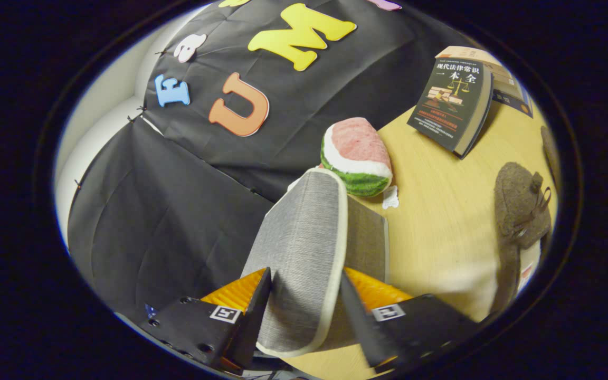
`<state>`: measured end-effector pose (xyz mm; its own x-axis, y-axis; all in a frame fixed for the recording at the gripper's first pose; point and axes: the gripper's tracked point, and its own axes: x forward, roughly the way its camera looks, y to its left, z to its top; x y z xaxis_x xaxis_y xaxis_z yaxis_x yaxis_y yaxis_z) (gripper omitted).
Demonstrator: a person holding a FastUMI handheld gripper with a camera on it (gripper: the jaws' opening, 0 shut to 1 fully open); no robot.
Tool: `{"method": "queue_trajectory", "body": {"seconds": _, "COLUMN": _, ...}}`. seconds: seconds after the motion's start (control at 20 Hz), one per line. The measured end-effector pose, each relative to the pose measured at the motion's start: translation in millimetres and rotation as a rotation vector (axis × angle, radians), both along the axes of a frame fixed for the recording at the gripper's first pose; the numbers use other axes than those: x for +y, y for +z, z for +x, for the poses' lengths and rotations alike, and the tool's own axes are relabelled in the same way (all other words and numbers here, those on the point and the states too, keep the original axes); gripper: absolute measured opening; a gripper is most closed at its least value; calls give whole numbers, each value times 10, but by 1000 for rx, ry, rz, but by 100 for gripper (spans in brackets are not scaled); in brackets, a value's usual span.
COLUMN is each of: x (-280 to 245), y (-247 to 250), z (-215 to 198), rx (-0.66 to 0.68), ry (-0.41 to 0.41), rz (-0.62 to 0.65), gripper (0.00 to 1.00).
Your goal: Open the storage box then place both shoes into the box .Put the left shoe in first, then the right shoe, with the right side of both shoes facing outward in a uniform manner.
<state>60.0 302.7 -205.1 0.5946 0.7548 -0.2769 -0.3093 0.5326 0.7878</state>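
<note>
Between the two fingers (321,311), clamped from both sides: grey fabric lid (304,248) of the storage box, cream piping along its edge, lifted and tilted up on edge with the box wall (367,237) just behind it. Step in hand, by the look of it: swinging the lid open. Best done by following the lid's hinge arc rather than pulling straight, keeping the grip near the free edge, and carrying the flap well past upright so it cannot fall shut; soft fabric likely to slip or fold under too hard a pull, so steady pressure and a slow swing. Worth watching the watermelon-slice plush (358,157), sitting just beyond the lid and possibly in the path of the swing. Off to the right on the wooden table (441,221), well apart from the fingers: a brown felt shoe (520,206), toe pointing away, with a second one barely visible past it. Neither shoe in the box yet. Farther back, a dark book (452,105) propped on the table near other books.
</note>
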Motion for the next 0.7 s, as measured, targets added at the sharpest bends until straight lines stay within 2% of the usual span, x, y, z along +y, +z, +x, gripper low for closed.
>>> {"method": "queue_trajectory", "body": {"seconds": 0.05, "x": -63, "y": 4, "z": -9, "rx": -9, "ry": 5, "rz": -3, "gripper": 52}}
{"method": "queue_trajectory", "body": {"seconds": 0.1, "x": -28, "y": 24, "z": 191, "rx": -21, "ry": -49, "rz": -11, "gripper": 37}}
{"method": "queue_trajectory", "body": {"seconds": 0.15, "x": -171, "y": 37, "z": 91, "rx": -24, "ry": -62, "rz": -20, "gripper": 22}}
{"method": "queue_trajectory", "body": {"seconds": 0.2, "x": -129, "y": 97, "z": 38, "rx": -19, "ry": -28, "rz": -10, "gripper": 7}}
{"method": "queue_trajectory", "body": {"seconds": 0.3, "x": -115, "y": 158, "z": 87, "rx": -54, "ry": -32, "rz": -47, "gripper": 8}}
{"method": "queue_trajectory", "body": {"seconds": 0.35, "x": -88, "y": 290, "z": -6, "rx": -67, "ry": -23, "rz": -50, "gripper": 0}}
{"method": "queue_trajectory", "body": {"seconds": 0.55, "x": 63, "y": 881, "z": -70, "rx": -143, "ry": -4, "rz": -38, "gripper": 0}}
{"method": "queue_trajectory", "body": {"seconds": 0.7, "x": 364, "y": 1322, "z": -138, "rx": -210, "ry": 28, "rz": -48, "gripper": 0}}
